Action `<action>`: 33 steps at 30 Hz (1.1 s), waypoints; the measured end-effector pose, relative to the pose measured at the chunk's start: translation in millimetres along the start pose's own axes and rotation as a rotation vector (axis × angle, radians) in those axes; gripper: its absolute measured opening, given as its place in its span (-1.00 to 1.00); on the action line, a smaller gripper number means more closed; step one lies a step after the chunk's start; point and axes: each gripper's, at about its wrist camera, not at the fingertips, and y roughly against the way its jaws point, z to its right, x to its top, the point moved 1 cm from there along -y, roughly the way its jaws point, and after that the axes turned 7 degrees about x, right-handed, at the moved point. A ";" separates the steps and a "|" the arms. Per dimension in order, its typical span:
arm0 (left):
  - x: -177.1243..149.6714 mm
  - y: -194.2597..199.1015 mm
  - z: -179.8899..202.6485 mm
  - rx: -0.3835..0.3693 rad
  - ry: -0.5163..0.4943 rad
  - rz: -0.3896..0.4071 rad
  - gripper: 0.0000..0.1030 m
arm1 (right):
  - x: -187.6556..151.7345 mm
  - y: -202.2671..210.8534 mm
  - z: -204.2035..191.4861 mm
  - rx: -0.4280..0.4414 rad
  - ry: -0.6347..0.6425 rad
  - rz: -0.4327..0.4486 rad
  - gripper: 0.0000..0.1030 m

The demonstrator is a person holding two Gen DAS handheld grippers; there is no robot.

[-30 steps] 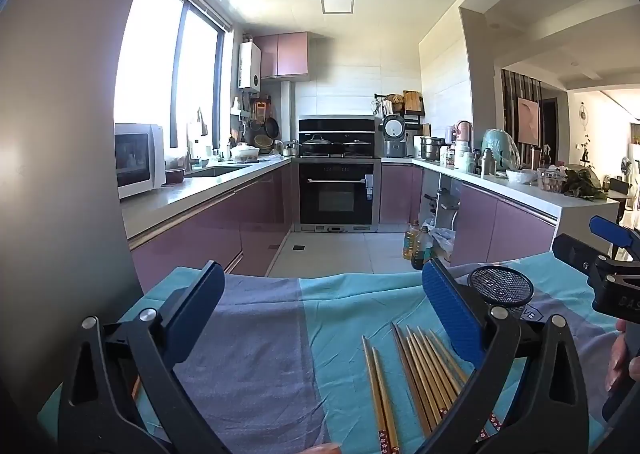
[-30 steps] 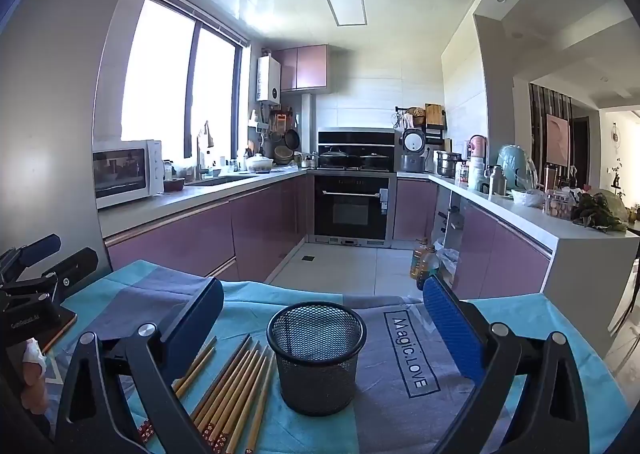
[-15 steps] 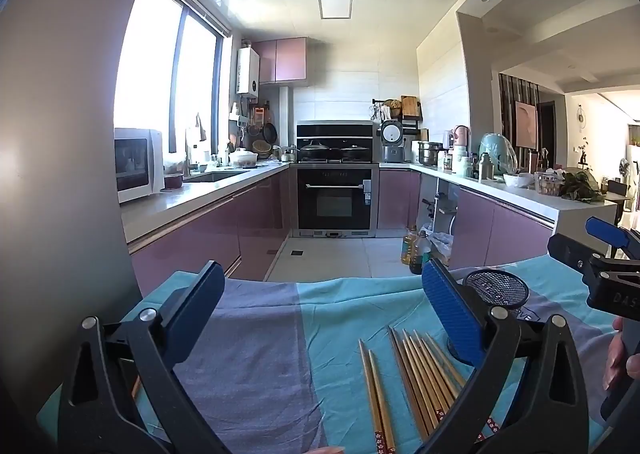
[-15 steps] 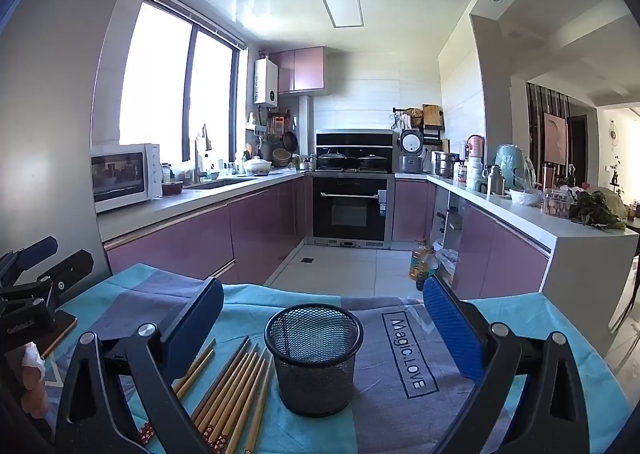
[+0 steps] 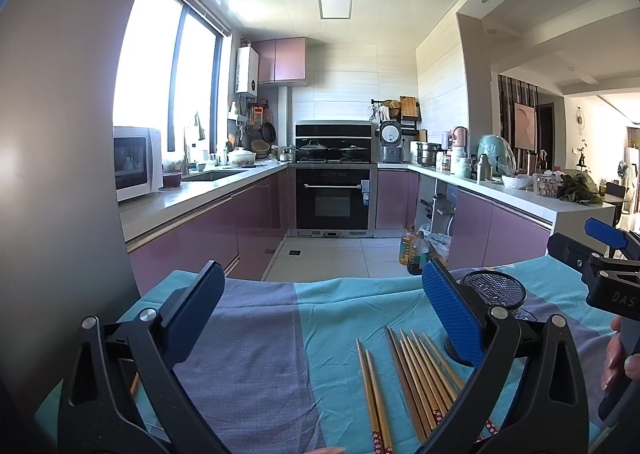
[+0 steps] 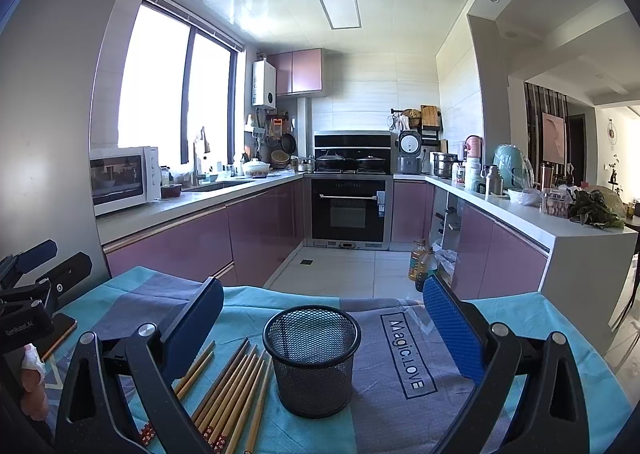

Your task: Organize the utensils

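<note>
Several wooden chopsticks (image 5: 416,378) lie side by side on a teal and grey cloth (image 5: 248,354), with two of them (image 5: 370,394) a little apart to the left. A black mesh cup (image 6: 312,358) stands upright just right of the chopsticks (image 6: 232,390); it also shows in the left wrist view (image 5: 496,290). My left gripper (image 5: 320,318) is open and empty above the cloth, left of the chopsticks. My right gripper (image 6: 320,328) is open and empty, with the cup between its fingers' lines.
The cloth carries a "Magic.LOVE" label (image 6: 406,354) right of the cup. A dark flat object (image 6: 60,330) lies at the cloth's left edge. Beyond the table are a tiled floor (image 6: 340,270), purple cabinets (image 6: 192,246), an oven (image 6: 348,209) and oil bottles (image 6: 420,262).
Both views have shifted slightly; the chopsticks and cup sit a little lower and closer in frame. Both grippers stay open and empty.
</note>
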 end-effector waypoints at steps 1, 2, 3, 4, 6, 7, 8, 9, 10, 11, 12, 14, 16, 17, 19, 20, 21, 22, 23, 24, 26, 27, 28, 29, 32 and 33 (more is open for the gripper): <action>0.0 0.2 0.4 -0.001 0.000 0.000 0.89 | 0.1 0.3 0.0 0.000 0.000 0.002 0.88; -0.3 0.3 0.9 0.000 -0.001 0.001 0.89 | 0.7 -0.3 0.2 0.002 -0.001 -0.001 0.88; -0.8 0.6 1.5 0.000 -0.001 0.002 0.89 | -0.2 0.1 0.4 0.000 -0.002 0.001 0.88; -0.7 0.2 0.9 -0.002 0.000 0.002 0.89 | -0.1 0.3 0.3 0.000 -0.002 0.003 0.88; -0.5 1.3 0.6 -0.001 0.001 0.003 0.89 | 0.8 -0.9 0.3 0.001 -0.003 0.001 0.88; -0.5 1.8 0.9 -0.002 0.001 0.004 0.89 | 0.0 -0.2 0.7 0.000 -0.002 0.003 0.88; -0.3 1.8 1.1 -0.003 0.001 0.004 0.89 | 0.4 -0.3 0.5 0.000 -0.002 0.003 0.88; -0.3 1.9 1.1 -0.002 0.002 0.004 0.89 | 0.6 -0.5 0.7 0.002 -0.003 0.003 0.88; -0.2 2.0 1.0 -0.002 0.002 0.004 0.89 | 0.1 -0.3 0.7 0.000 -0.003 0.003 0.88; -0.2 2.0 1.0 -0.003 0.002 0.004 0.89 | 0.3 -0.5 0.6 0.000 -0.002 0.004 0.88; -0.1 2.1 1.2 -0.002 0.002 0.004 0.89 | 0.5 -0.6 0.8 0.000 -0.003 0.003 0.88; 0.3 2.0 0.8 -0.003 0.002 0.005 0.89 | 0.5 -0.5 1.0 0.001 -0.005 0.004 0.88; 0.7 2.4 1.1 -0.004 0.002 0.007 0.89 | 0.3 -0.3 0.6 0.000 -0.003 0.004 0.88; 0.8 2.5 1.1 -0.004 0.002 0.007 0.89 | 0.3 -0.3 0.6 0.000 -0.003 0.004 0.88; 1.0 3.0 1.4 -0.004 0.002 0.009 0.89 | 0.5 -0.3 0.8 0.001 -0.003 0.004 0.88; 0.8 3.2 1.2 -0.005 0.003 0.009 0.89 | 0.5 -0.3 0.7 0.000 -0.002 0.005 0.88; 1.1 4.0 0.7 -0.005 0.004 0.010 0.89 | 0.7 -0.8 1.0 -0.001 -0.003 0.003 0.88; 1.3 4.0 0.7 -0.005 0.003 0.010 0.89 | 0.5 -0.6 1.2 0.000 -0.004 0.004 0.88; 1.3 4.2 0.9 -0.005 0.004 0.010 0.89 | 0.8 -0.9 1.3 0.000 -0.004 0.004 0.88; 1.2 4.4 0.8 -0.006 0.004 0.011 0.89 | 0.7 -1.1 1.1 -0.001 -0.004 0.004 0.88; 1.8 4.3 0.6 -0.006 0.003 0.010 0.89 | 0.2 -0.5 1.4 0.000 -0.003 0.005 0.88; 1.7 4.4 0.5 -0.007 0.004 0.010 0.89 | 0.4 -0.7 1.4 0.000 -0.004 0.006 0.88; 1.7 4.8 0.6 -0.007 0.005 0.011 0.89 | 0.4 -1.0 1.3 0.000 -0.004 0.006 0.88; 1.8 4.4 0.8 -0.006 0.005 0.011 0.89 | 0.2 -1.3 0.6 -0.001 -0.005 0.006 0.88; 1.9 4.5 1.1 -0.005 0.004 0.011 0.89 | 0.1 -1.2 0.8 0.001 -0.005 0.006 0.88; 2.0 4.7 1.5 -0.006 0.003 0.012 0.89 | -0.2 -0.7 0.8 -0.001 -0.004 0.007 0.88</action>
